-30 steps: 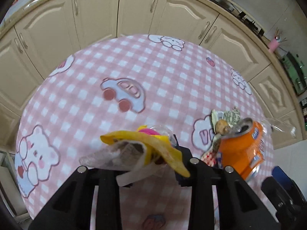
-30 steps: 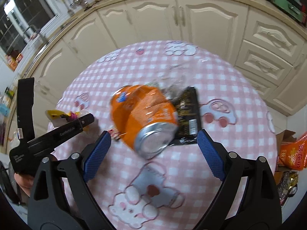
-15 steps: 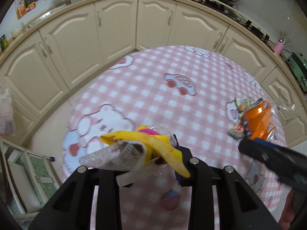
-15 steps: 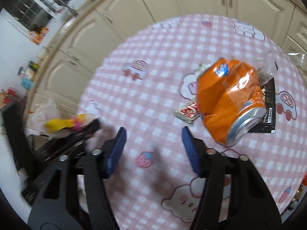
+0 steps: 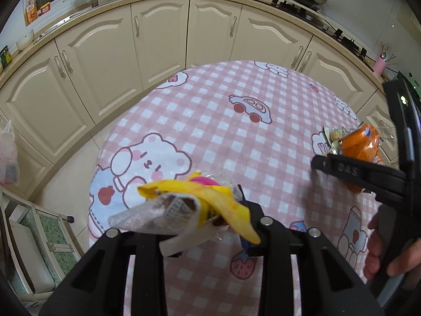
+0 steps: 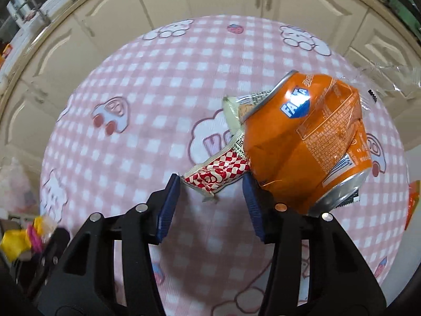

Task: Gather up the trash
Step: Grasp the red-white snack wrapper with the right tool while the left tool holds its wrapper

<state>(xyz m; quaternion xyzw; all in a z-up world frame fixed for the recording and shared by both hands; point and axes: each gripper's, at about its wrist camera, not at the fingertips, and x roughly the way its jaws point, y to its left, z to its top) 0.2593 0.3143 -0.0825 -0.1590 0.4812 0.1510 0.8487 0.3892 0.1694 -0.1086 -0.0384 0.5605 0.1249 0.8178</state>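
Just beside wrapper (image 6: 218,173), dented can (image 6: 307,142).

Red-checked wrapper (image 6: 219,175) between the right claw's (image 6: 210,205) blue pads (beside dented orange can (image 6: 307,142))

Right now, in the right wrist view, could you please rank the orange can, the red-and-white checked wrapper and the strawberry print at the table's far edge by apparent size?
1. Orange can, clearly largest, though nearest the camera.
2. Red-and-white checked wrapper.
3. Strawberry print, smallest, and farthest away.
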